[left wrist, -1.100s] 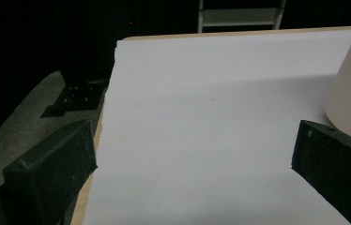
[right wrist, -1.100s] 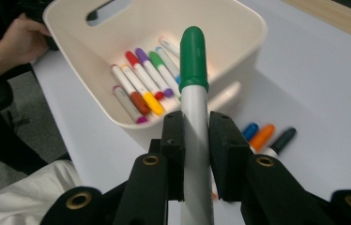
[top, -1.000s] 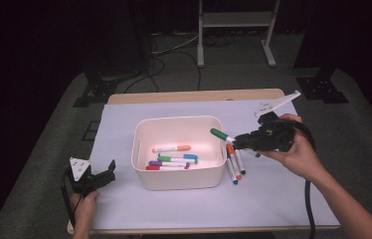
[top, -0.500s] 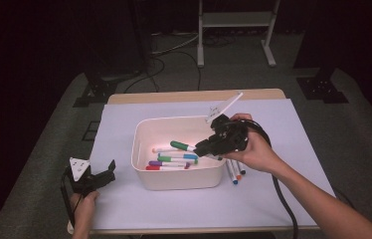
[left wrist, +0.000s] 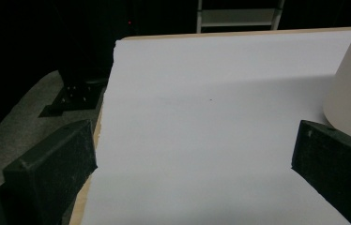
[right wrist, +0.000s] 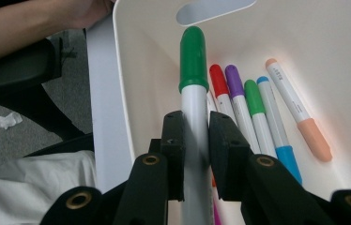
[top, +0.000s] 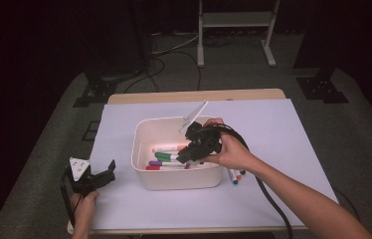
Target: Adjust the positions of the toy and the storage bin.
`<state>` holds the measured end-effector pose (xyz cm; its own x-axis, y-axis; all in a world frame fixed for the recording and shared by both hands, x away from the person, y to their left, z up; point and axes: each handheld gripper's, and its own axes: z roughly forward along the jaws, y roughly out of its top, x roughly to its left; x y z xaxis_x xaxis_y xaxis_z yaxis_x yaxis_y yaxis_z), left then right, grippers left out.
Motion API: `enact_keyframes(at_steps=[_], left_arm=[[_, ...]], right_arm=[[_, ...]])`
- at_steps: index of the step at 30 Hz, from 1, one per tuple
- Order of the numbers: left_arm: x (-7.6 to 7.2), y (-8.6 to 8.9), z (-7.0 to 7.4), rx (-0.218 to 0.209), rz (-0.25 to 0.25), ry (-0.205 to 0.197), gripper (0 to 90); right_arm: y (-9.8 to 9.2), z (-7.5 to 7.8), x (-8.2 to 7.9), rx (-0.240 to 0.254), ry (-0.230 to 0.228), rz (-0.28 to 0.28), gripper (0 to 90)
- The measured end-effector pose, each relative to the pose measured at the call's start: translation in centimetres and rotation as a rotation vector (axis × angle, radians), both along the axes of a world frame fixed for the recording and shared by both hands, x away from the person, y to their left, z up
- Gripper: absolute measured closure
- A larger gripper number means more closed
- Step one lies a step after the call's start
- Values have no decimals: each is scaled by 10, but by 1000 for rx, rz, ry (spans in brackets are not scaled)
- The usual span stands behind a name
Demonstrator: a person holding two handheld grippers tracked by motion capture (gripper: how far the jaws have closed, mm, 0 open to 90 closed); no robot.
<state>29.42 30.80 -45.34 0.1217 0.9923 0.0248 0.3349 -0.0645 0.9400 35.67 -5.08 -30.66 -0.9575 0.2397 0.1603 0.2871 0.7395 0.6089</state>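
Green-capped marker (right wrist: 194,84) is clamped between the jaws of the right gripper (top: 190,152), held over the inside of the white bin (top: 141,172). The bin is set on a white mat (top: 283,129). Loose markers (right wrist: 258,117) lie on the bin floor. The left gripper (top: 94,178) rests on the mat, jaws spread, nothing held.

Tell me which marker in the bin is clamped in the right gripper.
The green-capped marker: the right gripper pinches its white barrel above the bin, while the other markers lie loose on the bottom.
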Motion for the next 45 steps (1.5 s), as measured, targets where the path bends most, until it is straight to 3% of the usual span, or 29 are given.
enact_keyframes(at_steps=[8, 13, 22, 29, 37, 45], left_arm=[[0, 0, 0, 0, 0, 0, 0], [0, 1, 0, -4, 2, -2, 0], [0, 1, 0, -3, 1, -2, 0], [0, 1, 0, -5, 2, -1, 0], [0, 1, 0, -4, 1, -2, 0], [0, 1, 0, -7, 1, -2, 0]], right_arm=[[21, -11, 7, -38, 1, 40, 759], [33, -22, 14, -71, 43, 60, 759], [46, -37, 17, -135, 63, 86, 758], [50, -42, 18, -154, 77, 105, 734], [44, -35, 15, -160, 50, 83, 679], [10, -6, 14, -66, 22, 15, 610]])
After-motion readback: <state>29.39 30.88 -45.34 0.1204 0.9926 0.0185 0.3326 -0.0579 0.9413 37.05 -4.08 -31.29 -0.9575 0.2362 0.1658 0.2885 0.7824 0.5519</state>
